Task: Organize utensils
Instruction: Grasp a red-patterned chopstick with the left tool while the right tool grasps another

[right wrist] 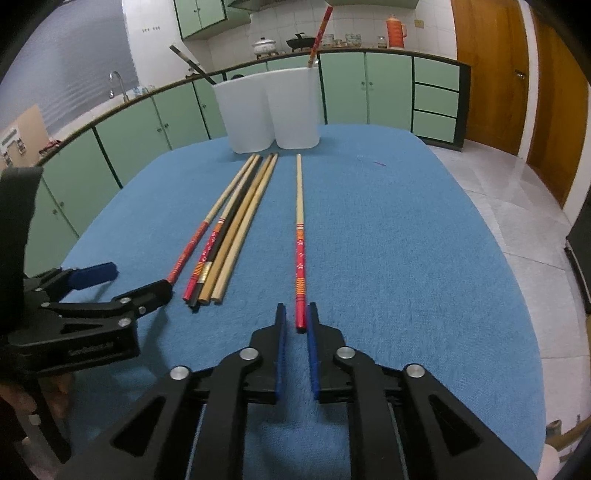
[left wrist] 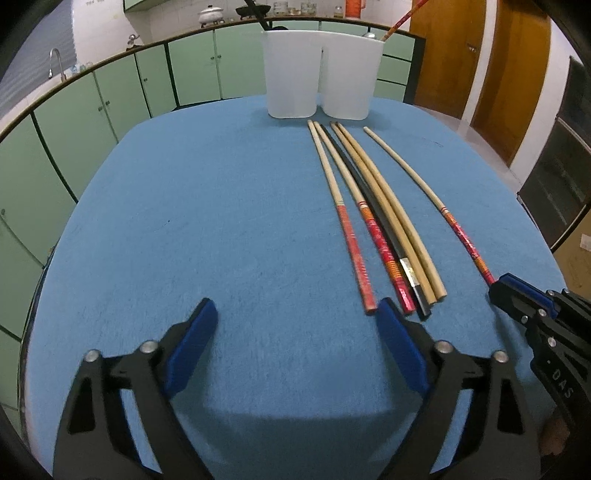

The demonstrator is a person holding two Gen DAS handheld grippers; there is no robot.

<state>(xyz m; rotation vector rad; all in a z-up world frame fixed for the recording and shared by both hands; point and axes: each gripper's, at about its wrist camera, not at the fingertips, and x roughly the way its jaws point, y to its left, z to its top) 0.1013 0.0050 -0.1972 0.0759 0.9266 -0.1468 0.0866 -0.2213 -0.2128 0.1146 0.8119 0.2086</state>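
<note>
A blue cloth (left wrist: 221, 221) covers the table, with green cabinets (right wrist: 369, 88) curving behind it. At the far end stands a white two-part holder (left wrist: 319, 74); one red-handled chopstick (left wrist: 400, 18) leans out of its right part and a dark utensil (right wrist: 192, 64) out of its left.

Five chopsticks (left wrist: 373, 221) lie bunched together in front of the holder, tips toward it: two red-handled, one black, two plain wood. A sixth, single chopstick (right wrist: 299, 236) lies apart to their right.

The only writing is embossed on the gripper bodies; the letters "DAS" can be made out in the left view, the rest being too blurred to read.

Only the right view shows the orange flask (right wrist: 396, 31) fully and the tiled floor (right wrist: 517, 206).

The left gripper (left wrist: 295, 310) is spread wide over bare cloth, its right finger just beside the bunch's red ends. The right gripper (right wrist: 296, 314) is narrowly parted, the single chopstick's red end between its fingers; whether the pads touch it cannot be told.
</note>
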